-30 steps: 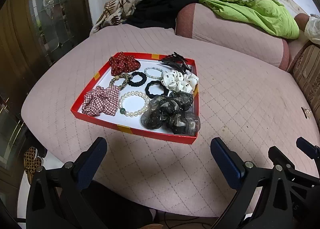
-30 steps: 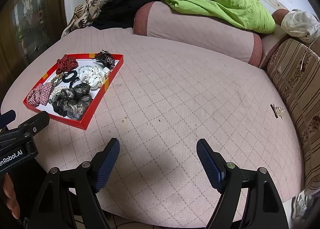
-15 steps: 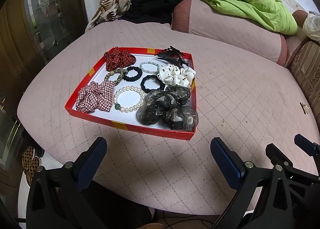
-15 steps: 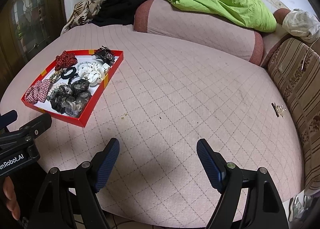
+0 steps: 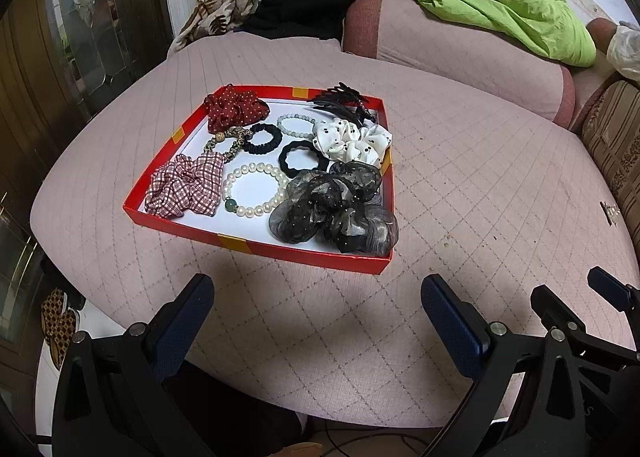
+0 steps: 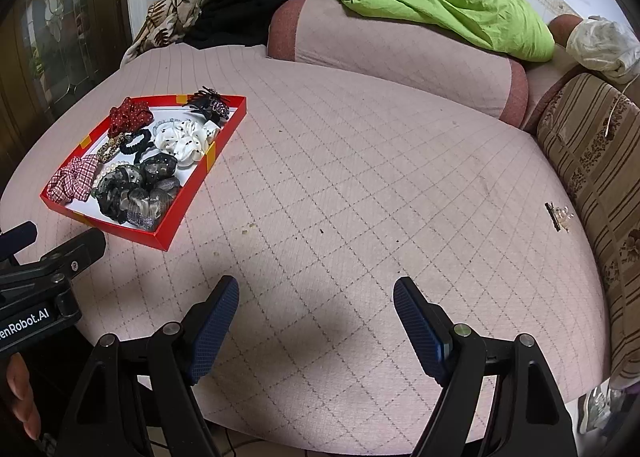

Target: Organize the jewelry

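Observation:
A red tray [image 5: 304, 253] with a white floor lies on the pink quilted bed and holds several hair ties and bracelets: a pearl bracelet [image 5: 256, 189], a plaid scrunchie [image 5: 184, 185], black sheer scrunchies [image 5: 336, 209], a white dotted scrunchie [image 5: 352, 141] and a black claw clip [image 5: 340, 101]. My left gripper [image 5: 316, 301] is open and empty, just in front of the tray's near edge. My right gripper [image 6: 316, 305] is open and empty over bare bed, right of the tray [image 6: 192, 197]. A small clip [image 6: 558, 215] lies alone at the bed's right edge.
A pink bolster [image 6: 400, 49] with a green blanket [image 6: 440, 13] lies at the back. A striped sofa cushion [image 6: 600, 177] borders the right side. A dark wooden door [image 5: 60, 57] stands on the left. Small crumbs [image 6: 250, 231] dot the bed.
Both grippers have drawn slightly back and lowered, so the tray sits a little farther up in each view. Nothing was grasped or released.

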{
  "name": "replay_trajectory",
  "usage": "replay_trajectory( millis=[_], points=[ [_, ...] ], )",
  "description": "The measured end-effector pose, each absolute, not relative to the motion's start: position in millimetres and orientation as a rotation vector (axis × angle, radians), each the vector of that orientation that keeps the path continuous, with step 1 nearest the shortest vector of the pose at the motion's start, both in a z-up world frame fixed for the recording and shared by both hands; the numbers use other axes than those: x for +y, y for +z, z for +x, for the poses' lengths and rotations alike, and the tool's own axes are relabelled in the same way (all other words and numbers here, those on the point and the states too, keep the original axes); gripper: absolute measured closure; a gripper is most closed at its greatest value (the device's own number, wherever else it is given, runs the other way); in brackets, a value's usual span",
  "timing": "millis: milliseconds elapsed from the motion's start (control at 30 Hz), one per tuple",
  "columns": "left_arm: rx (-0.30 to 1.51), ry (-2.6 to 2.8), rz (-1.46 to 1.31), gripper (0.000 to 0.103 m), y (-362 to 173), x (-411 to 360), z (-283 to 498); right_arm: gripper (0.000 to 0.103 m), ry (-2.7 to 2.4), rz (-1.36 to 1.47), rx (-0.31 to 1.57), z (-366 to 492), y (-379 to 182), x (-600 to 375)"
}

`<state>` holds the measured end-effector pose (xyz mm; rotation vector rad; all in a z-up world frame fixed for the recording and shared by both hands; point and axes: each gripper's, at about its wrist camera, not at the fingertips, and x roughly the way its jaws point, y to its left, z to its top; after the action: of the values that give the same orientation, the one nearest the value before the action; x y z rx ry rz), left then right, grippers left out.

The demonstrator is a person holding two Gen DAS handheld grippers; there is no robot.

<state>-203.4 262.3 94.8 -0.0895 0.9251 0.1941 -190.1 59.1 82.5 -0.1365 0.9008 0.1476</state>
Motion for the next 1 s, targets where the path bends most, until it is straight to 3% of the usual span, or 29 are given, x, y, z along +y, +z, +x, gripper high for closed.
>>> replay_trajectory(
  millis=[1000],
  points=[
    [0.944,0.202,-0.109,0.0,87.5,266.4,-202.2,0.019,0.159,-0.151,0.904,-192.2,77.0,62.3]
  ],
)
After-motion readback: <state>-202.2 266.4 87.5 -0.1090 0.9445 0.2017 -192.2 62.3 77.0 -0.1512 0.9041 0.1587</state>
